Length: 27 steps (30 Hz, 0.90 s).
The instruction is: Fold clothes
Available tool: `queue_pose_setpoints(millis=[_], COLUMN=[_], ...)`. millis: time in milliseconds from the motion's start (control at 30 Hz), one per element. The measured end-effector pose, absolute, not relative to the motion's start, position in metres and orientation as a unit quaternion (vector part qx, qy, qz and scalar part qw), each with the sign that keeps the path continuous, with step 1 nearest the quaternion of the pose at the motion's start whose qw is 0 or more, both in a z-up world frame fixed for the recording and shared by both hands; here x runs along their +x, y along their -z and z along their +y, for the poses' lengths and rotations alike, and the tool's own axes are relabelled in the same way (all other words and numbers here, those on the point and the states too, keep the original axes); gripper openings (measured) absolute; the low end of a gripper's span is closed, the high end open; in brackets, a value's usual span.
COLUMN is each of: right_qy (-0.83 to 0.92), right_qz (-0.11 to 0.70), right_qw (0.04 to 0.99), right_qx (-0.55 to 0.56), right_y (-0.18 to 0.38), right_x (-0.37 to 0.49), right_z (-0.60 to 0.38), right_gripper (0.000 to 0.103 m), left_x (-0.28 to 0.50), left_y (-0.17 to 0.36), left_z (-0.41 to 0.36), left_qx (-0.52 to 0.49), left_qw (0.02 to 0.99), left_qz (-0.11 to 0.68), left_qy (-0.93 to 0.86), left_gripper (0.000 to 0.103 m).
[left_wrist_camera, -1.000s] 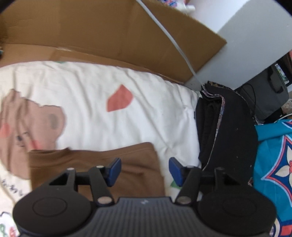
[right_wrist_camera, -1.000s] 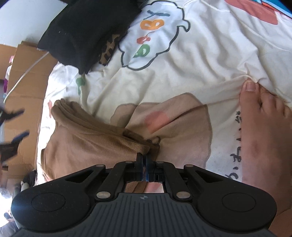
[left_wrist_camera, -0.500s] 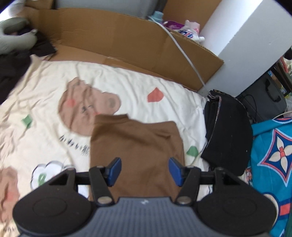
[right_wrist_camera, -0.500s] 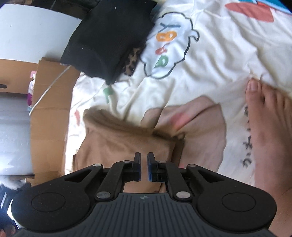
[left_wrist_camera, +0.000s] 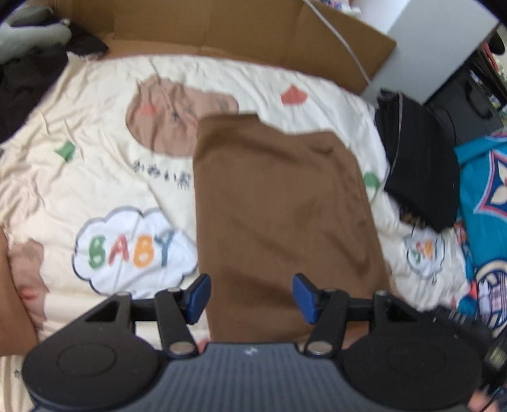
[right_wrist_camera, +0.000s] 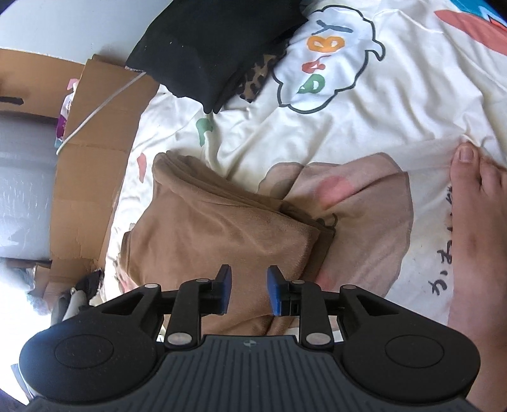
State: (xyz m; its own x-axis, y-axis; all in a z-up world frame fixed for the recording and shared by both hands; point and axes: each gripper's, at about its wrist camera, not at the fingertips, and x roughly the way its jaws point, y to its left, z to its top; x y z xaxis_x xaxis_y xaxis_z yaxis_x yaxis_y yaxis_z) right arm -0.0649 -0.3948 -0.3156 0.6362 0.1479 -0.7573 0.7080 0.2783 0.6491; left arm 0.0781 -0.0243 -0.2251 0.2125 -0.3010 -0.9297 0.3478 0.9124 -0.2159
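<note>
**Brown garment lying folded on the printed sheet, both grippers empty**

Left wrist view: the left gripper (left_wrist_camera: 251, 296) is sitting at the bottom centre of the frame with its jaws spread wide and nothing between the blue pads (left_wrist_camera: 199, 296). Just beyond them the brown garment (left_wrist_camera: 279, 202) is lying flat as a long folded rectangle, running from the lower centre up to the middle of the frame. It is resting on a cream sheet (left_wrist_camera: 95, 177) printed with a cloud reading "BABY" (left_wrist_camera: 133, 247) at the lower left and a brown bear face (left_wrist_camera: 171, 117) at the upper centre, which the garment's far corner is partly covering. A stack of black clothes (left_wrist_camera: 418, 164) is sitting at the right, near the garment but not touching it. Flattened cardboard (left_wrist_camera: 221, 28) is stretching across the top. The frame is slightly blurred.

Right wrist view: the right gripper (right_wrist_camera: 247, 293) is occupying the bottom centre, its jaws parted by a moderate gap and gripping nothing. The brown garment (right_wrist_camera: 221, 234) is lying directly under and ahead of the pads, its layered folded edge showing toward the upper right. A bare foot (right_wrist_camera: 475, 228) is resting on the sheet (right_wrist_camera: 412, 104) at the right edge. The black clothes (right_wrist_camera: 209, 44) are filling the upper centre, with cardboard (right_wrist_camera: 88, 152) at the left.
</note>
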Motion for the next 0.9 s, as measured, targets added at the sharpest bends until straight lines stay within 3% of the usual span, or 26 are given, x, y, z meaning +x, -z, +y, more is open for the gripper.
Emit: queue_pose_setpoints(millis=[267,567,900], right_qy=[0.178,0.188,0.210], right_qz=[0.411,0.421,0.419], right_qw=[0.700,0.688,0.659], right_qx=[0.557,0.560,0.588], right_y=[0.310,0.338,0.363], right_x=[-0.052,-0.056,-0.060], right_z=[-0.406,-0.411,-0.409], right_gripper=[0.036,0.037,0.039], left_x=[0.051,0.016,-0.008], left_y=[0.268,0.291,0.320], left_z=[-0.018,-0.031,-0.030], left_qx=[0.045,0.165,0.230], left_qw=[0.772,0.760,0.739], left_qz=[0.593,0.559,0.537], left_qy=[0.224,0.290,0.335], left_gripper=[0.058,0.058,0.058])
